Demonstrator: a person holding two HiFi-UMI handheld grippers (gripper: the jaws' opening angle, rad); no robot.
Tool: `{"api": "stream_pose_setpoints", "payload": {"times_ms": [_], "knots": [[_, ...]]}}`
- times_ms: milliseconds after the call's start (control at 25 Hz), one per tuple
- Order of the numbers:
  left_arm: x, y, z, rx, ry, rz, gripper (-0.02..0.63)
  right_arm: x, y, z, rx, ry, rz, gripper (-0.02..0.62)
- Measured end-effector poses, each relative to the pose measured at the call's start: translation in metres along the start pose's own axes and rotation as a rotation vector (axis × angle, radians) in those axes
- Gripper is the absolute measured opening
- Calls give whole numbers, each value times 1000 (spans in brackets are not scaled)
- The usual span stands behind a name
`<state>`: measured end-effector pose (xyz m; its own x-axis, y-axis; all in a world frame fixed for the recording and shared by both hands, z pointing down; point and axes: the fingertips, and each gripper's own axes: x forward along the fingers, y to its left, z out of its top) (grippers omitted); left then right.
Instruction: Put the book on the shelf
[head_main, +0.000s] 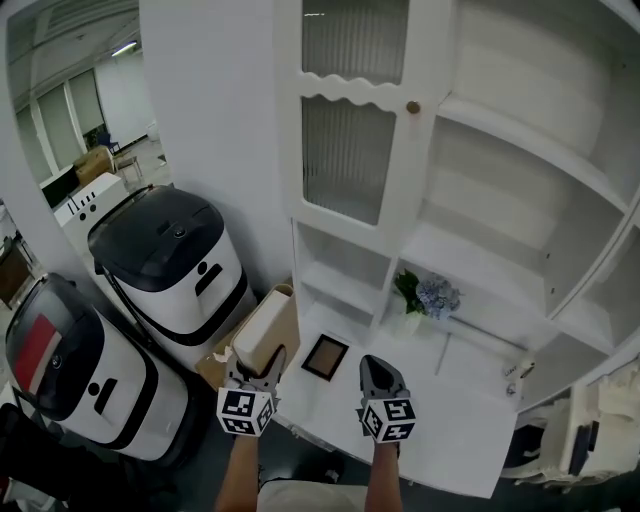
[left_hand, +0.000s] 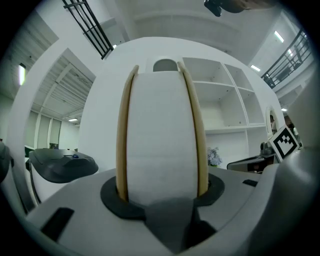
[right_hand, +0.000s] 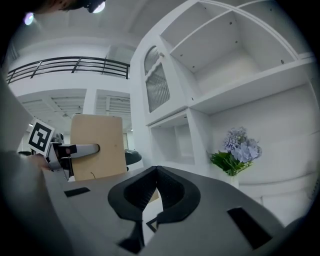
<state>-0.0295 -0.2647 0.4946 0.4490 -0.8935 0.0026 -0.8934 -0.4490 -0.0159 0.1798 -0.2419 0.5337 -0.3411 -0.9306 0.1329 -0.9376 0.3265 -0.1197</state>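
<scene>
**Carrying the book to the shelf.** The left hand-held gripper (head_main: 258, 370) is clamped on the book (head_main: 268, 325), which stands upright near the left edge of the desk (head_main: 450, 430), apart from the shelf (head_main: 480, 270). The right hand-held gripper (head_main: 378, 372) is closed and empty. Best practice: keep the book upright and choose a bay clear of the flowers (right_hand: 235, 150). The left gripper view shows only the page edge between tan covers — the right gripper view shows the cover's broad face.

the left forearm (head_main: 238, 468) and right forearm (head_main: 384, 478) reach forward side by side. the left gripper (head_main: 258, 360) points level, its jaws wide and clamped across the covers of an upright book (left_hand: 160, 135). the right gripper (head_main: 373, 363) has its jaws closed together, empty.
</scene>
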Motion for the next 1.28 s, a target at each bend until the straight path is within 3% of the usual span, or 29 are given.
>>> {"api": "stream_pose_setpoints", "payload": {"times_ms": [280, 520, 880, 1280], "knots": [[6, -1, -10, 36, 10, 47, 233, 28, -5, -29, 35, 48, 52, 26], [30, 0, -11, 1, -1, 21, 235, 44, -4, -18, 22, 31, 63, 26], [97, -7, -20, -46, 16, -117, 233, 57, -17, -10, 28, 18, -31, 26], [173, -33, -23, -96, 25, -291, 235, 50, -62, -3, 67, -5, -246, 26]]}}
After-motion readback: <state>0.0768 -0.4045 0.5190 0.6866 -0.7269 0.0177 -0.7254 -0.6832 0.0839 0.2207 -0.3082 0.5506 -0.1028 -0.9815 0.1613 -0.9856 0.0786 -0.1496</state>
